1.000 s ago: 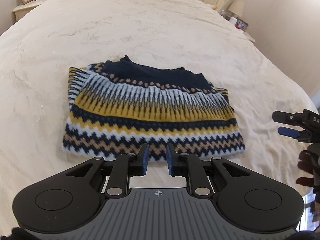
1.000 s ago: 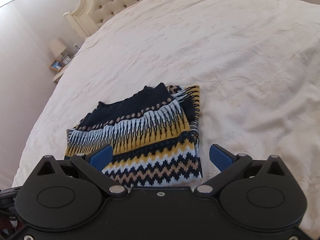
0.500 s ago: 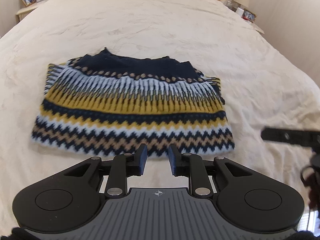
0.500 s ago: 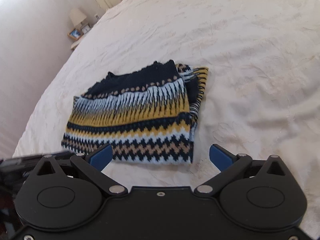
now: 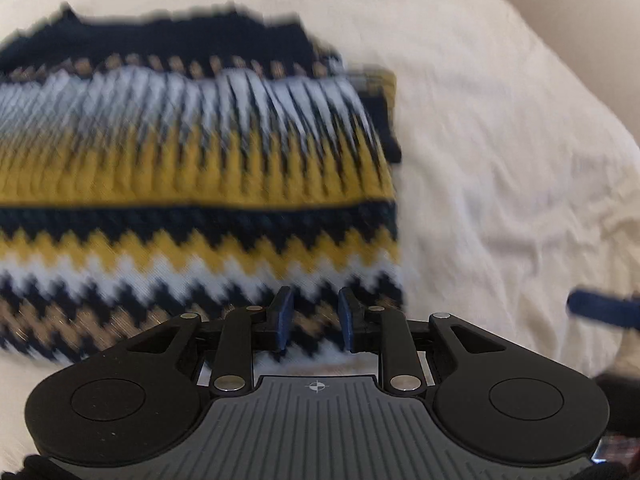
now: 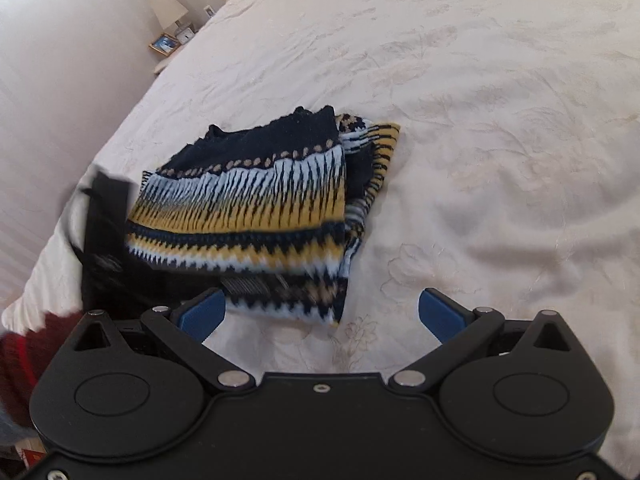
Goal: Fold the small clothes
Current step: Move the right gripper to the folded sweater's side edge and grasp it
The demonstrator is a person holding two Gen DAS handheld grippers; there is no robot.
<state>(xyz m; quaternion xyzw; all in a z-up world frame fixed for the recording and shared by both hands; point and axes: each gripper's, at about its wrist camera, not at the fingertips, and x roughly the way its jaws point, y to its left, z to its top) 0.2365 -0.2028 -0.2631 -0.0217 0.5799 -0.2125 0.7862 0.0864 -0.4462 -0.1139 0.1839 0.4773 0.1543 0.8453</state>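
Observation:
A folded knit sweater [image 5: 200, 168] with navy, white, mustard and tan zigzag bands lies flat on the bed. My left gripper [image 5: 316, 304] hangs low over the right part of its near hem. Its jaws stand a narrow gap apart, with the zigzag pattern showing between them and nothing pinched. The left wrist view is blurred by motion. In the right wrist view the sweater [image 6: 256, 208] lies ahead and left of centre, and the left gripper [image 6: 104, 232] is a dark blur at its left end. My right gripper [image 6: 320, 312] is wide open just short of the near right corner.
The cream bedspread [image 6: 480, 120] stretches far to the right and behind the sweater. A nightstand with a lamp and picture frame [image 6: 168, 36] stands beside the bed at the far left. A red sleeve [image 6: 24, 360] shows at the lower left. One blue right finger [image 5: 600, 308] reaches into the left view.
My left gripper dropped and swept in toward the sweater, which now fills its view, and its jaws parted slightly. The right gripper edged closer and rolled a little, staying wide open.

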